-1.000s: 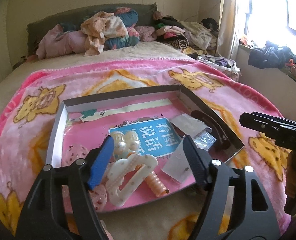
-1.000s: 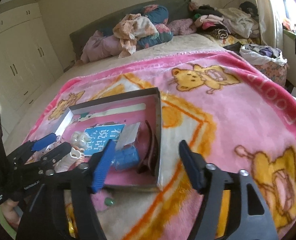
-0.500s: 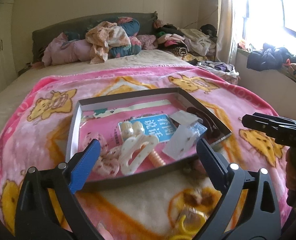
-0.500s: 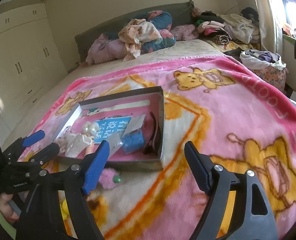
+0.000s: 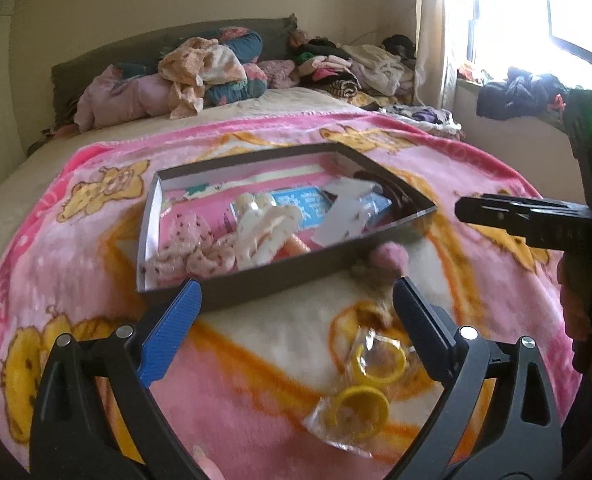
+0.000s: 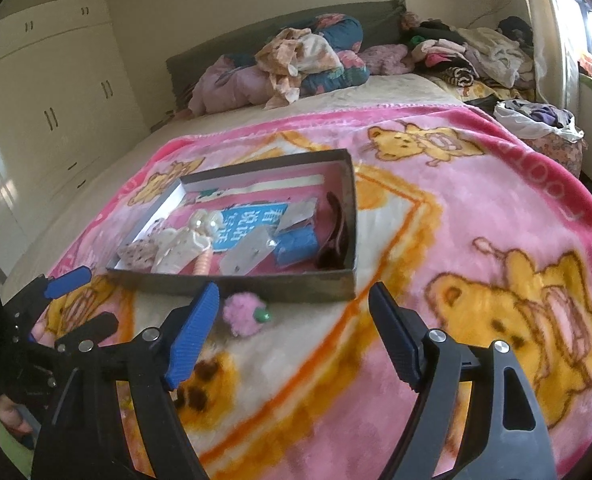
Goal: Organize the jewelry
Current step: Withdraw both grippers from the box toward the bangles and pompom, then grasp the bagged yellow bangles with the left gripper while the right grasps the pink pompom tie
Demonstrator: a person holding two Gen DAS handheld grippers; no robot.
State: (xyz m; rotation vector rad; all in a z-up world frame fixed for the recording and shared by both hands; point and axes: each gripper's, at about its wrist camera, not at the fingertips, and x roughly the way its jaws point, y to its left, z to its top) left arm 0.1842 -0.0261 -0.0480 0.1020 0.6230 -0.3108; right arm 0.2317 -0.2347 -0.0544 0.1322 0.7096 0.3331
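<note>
A shallow grey box sits on the pink bear blanket. In it lie a white hair claw, a dotted pink scrunchie, a blue card, small clear bags and a dark brown clip. A pink pom-pom rests on the blanket against the box's near wall. Two yellow rings in clear bags lie nearer still. My left gripper hovers open before the box, holding nothing. My right gripper stands open just right of the pom-pom, also holding nothing.
Piled clothes and bedding cover the head of the bed. More clothes sit on the window sill at right. White wardrobes line the left wall. My left gripper shows at the right wrist view's left edge.
Both grippers have drawn back from the box toward the near side of the blanket. The left jaws widened from over the white claw. The pom-pom and yellow rings came into view.
</note>
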